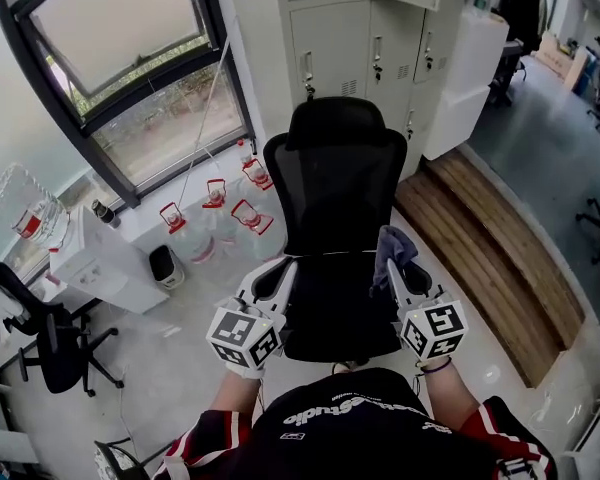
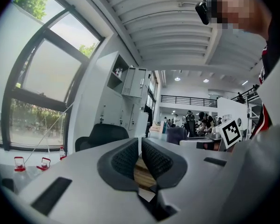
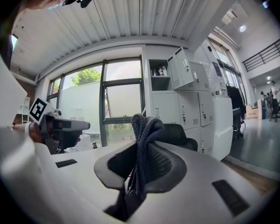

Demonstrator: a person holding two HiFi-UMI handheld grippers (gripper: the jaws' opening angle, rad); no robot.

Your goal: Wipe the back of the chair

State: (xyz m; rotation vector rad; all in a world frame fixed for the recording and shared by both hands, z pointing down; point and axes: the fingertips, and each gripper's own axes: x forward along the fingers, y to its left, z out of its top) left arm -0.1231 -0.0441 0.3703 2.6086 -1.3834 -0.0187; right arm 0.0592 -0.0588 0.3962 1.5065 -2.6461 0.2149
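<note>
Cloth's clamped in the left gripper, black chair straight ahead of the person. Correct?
No. The cloth is clamped in the right gripper, not the left, as the right gripper view shows; the left gripper is shut on nothing. The black chair is straight ahead.

Two tongs (image 1: 273, 276) (image 1: 401, 271), one cloth (image 1: 393, 246), four red-handled jugs (image 1: 173, 220) (image 1: 216, 194) (image 1: 248, 217) (image 1: 257, 175)

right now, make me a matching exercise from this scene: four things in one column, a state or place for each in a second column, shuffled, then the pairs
Things
1. left gripper
2. right gripper
3. chair
4. water jugs

States and places
a. jaws shut on the grey cloth
b. standing below the window
c. jaws shut, nothing between them
d. black, straight ahead of both grippers

Pairs: 1-c, 2-a, 3-d, 4-b
</note>
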